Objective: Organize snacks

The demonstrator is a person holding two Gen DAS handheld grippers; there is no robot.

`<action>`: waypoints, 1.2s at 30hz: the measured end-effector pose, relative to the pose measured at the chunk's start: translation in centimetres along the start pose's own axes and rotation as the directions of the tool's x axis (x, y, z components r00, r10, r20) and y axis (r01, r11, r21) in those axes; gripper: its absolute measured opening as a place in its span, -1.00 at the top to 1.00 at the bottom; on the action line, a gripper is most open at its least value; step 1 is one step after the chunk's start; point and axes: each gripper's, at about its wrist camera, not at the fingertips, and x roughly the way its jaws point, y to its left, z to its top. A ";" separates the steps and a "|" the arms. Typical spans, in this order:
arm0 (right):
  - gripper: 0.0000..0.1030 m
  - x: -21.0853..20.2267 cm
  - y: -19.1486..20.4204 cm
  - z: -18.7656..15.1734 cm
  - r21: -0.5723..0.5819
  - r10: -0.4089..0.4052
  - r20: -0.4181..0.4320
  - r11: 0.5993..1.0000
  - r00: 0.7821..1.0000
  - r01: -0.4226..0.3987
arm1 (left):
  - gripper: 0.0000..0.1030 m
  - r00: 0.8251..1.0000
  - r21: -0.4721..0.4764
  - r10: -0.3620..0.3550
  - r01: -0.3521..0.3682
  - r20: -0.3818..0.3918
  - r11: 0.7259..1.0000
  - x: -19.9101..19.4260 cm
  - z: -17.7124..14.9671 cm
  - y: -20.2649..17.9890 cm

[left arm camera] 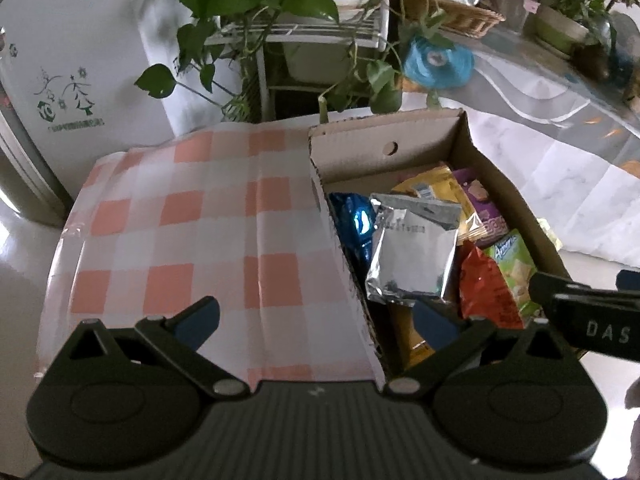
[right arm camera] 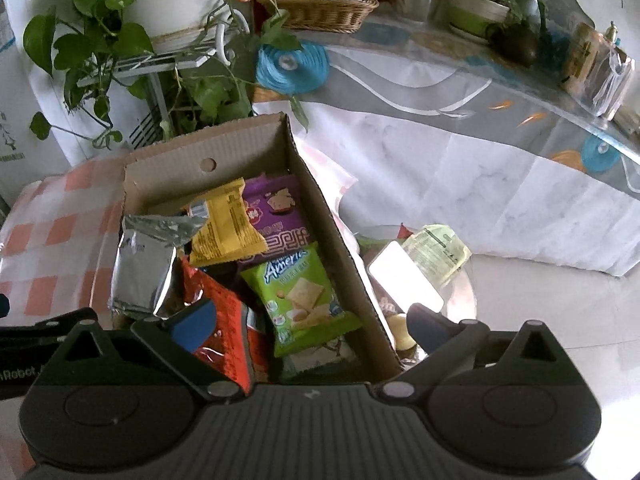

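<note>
left claw (left arm camera: 316, 320): wide open, empty | right claw (right arm camera: 314, 322): wide open, empty (both over cardboard box (right arm camera: 320, 208))

**Materials and finish**

Box (left arm camera: 404, 136): matt brown corrugated cardboard, raw fluted edges. Silver pouch (left arm camera: 412, 256): crinkled glossy foil. Green pack (right arm camera: 300, 300), red pack (right arm camera: 224, 312): shiny plastic film. Checked cloth (left arm camera: 200, 220): creased, slight sheen. Far basket (right arm camera: 320, 12): woven wicker. Grippers: matt black plastic.

Dim daylight; glare on silver packet (left arm camera: 412, 256); fisheye-bent, vignetted edges; slight blur.
</note>
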 end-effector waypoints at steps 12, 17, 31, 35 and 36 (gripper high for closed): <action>-1.00 0.1 -0.2 -0.2 -0.004 0.004 -0.021 1.000 1.000 -0.004 | -0.98 0.999 0.015 0.054 -0.054 -0.001 0.998 0.1 0.1 -0.7; -1.00 0.2 -0.1 -0.1 -0.010 0.008 -0.022 1.000 1.000 -0.009 | -0.98 0.999 0.019 0.055 -0.055 -0.002 0.998 0.3 0.0 -0.9; -1.00 0.4 -0.3 0.0 -0.002 0.004 -0.020 1.000 1.000 -0.004 | -0.98 0.999 0.013 0.047 -0.047 -0.005 0.999 0.7 -0.2 -1.3; -1.00 0.4 -0.3 0.1 -0.003 0.006 -0.022 1.000 1.000 -0.006 | -0.98 0.999 0.011 0.048 -0.048 -0.007 0.999 0.8 -0.1 -1.2; -1.00 0.5 -0.3 0.1 -0.004 0.007 -0.024 1.000 1.000 -0.008 | -0.98 0.999 0.009 0.047 -0.047 -0.009 0.999 0.8 -0.1 -1.1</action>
